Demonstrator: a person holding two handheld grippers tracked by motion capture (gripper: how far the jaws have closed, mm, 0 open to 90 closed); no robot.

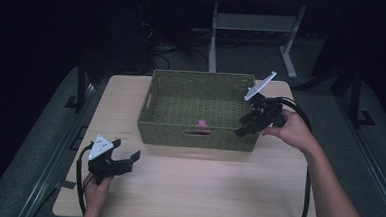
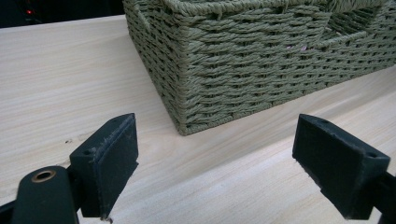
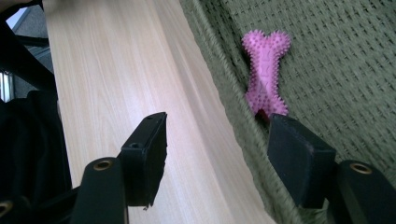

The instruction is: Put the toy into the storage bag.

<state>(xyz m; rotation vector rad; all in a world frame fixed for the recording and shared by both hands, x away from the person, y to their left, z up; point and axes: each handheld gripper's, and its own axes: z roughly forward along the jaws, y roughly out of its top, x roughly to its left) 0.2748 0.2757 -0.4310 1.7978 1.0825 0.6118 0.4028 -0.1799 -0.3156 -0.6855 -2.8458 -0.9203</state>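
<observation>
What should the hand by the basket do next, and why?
Probably shift the right gripper a little inward, over the pink spiky bone-shaped toy lying inside the green woven basket. Its jaws stand open astride the basket's near wall, one over the wooden table, so they cannot close on the toy.

I am seeing the basket (image 1: 196,133) sitting on the far half of the table (image 1: 202,189), about midway between its left and right edges. The bone-shaped toy (image 3: 265,72) is lying inside the basket, against the near wall and a little right of the middle. My left gripper (image 1: 128,160) is hovering near the table's near left corner, well apart from the basket, its open jaws pointing right toward the basket's near left corner (image 2: 187,84). My right gripper (image 1: 245,125) is hanging at the basket's near right corner, jaws parted; they seem to be straddling the near wall, though I cannot tell for sure.
</observation>
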